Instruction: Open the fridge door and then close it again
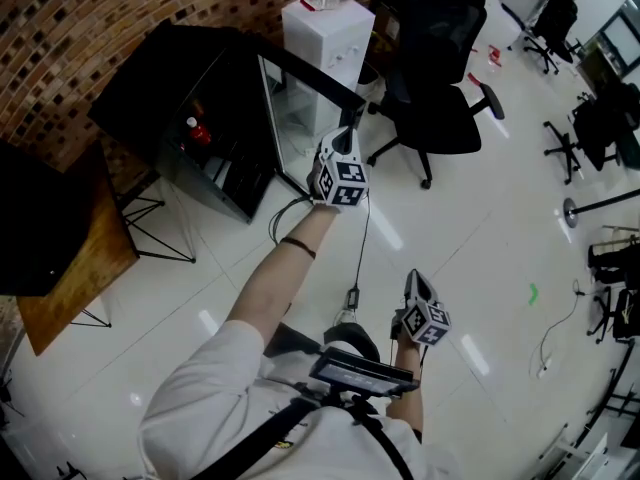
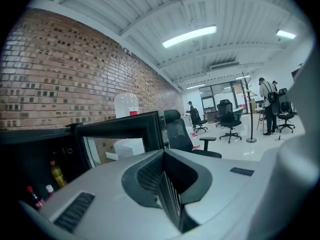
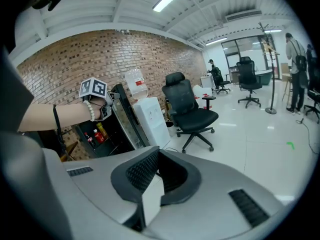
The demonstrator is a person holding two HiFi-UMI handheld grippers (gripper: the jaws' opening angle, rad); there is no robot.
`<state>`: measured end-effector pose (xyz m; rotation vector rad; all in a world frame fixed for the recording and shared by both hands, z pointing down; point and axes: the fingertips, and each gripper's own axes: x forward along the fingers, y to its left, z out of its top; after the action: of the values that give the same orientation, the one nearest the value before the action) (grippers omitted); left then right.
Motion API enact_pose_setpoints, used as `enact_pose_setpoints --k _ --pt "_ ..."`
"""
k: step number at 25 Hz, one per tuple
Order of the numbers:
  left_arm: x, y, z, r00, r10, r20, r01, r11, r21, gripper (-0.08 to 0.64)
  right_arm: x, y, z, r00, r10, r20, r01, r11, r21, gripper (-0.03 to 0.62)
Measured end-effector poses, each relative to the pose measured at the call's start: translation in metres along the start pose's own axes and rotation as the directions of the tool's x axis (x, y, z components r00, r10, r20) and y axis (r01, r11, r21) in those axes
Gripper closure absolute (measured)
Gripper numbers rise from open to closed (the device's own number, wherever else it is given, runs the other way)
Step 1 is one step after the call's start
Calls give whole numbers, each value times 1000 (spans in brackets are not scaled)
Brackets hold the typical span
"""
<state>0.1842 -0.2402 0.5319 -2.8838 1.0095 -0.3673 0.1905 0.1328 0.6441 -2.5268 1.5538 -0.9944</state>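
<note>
Fridge: the low black fridge (image 1: 170, 68) stood against the brick wall (image 1: 80, 8), beside the white water dispenser (image 1: 325, 28).
Fridge door: the glass-paned fridge door (image 1: 300, 118) stood swung out from the cabinet, its free edge toward the black office chair (image 1: 440, 88).
Fridge contents: a red bottle (image 1: 196, 131) showed on a shelf. The left gripper view added a yellow bottle (image 2: 57, 174) and a dark red-capped bottle (image 2: 34, 198). The rest of the interior was too dark to read.
Left gripper: the left gripper (image 1: 342, 143) was held out at the door's free edge. Its jaws were pressed together with nothing between them. The door frame lay ahead of the jaws, not in them.
Contact: no view showed whether the gripper body touched the door.
Right gripper: the right gripper (image 1: 416, 286) was held low near the person's body, well apart from the fridge. Its jaws were together and empty.
Wooden table: the wooden table (image 1: 75, 268) was left of the fridge, cut off by the frame edge and partly under a dark shape.
Dispenser bottle: cut off at the top of the head view.
Background: people and further chairs stood at the far end of the room, too small to detail.
</note>
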Motion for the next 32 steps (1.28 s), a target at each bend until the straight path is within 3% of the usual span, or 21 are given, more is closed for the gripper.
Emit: enact_pose_setpoints --k 6,11,17,26,32 --pt "24 11 -7 998 47 -35 -51 992 -113 558 -10 -22 1 999 -49 3 49 999 19 590" --pt "26 13 -11 999 43 -30 -47 992 -116 558 -7 -25 -1 998 -57 -9 57 998 25 590" --pt "10 20 -21 999 40 -21 -42 992 -119 558 11 -7 10 1000 -3 4 3 1000 4 590" --pt "-105 51 -34 999 -3 -44 -5 982 -190 558 48 40 33 991 137 -3 -137 990 -43 591" --pt "-216 87 -57 992 46 -116 -73 970 -233 558 72 110 54 953 299 -42 -302 943 -142 591"
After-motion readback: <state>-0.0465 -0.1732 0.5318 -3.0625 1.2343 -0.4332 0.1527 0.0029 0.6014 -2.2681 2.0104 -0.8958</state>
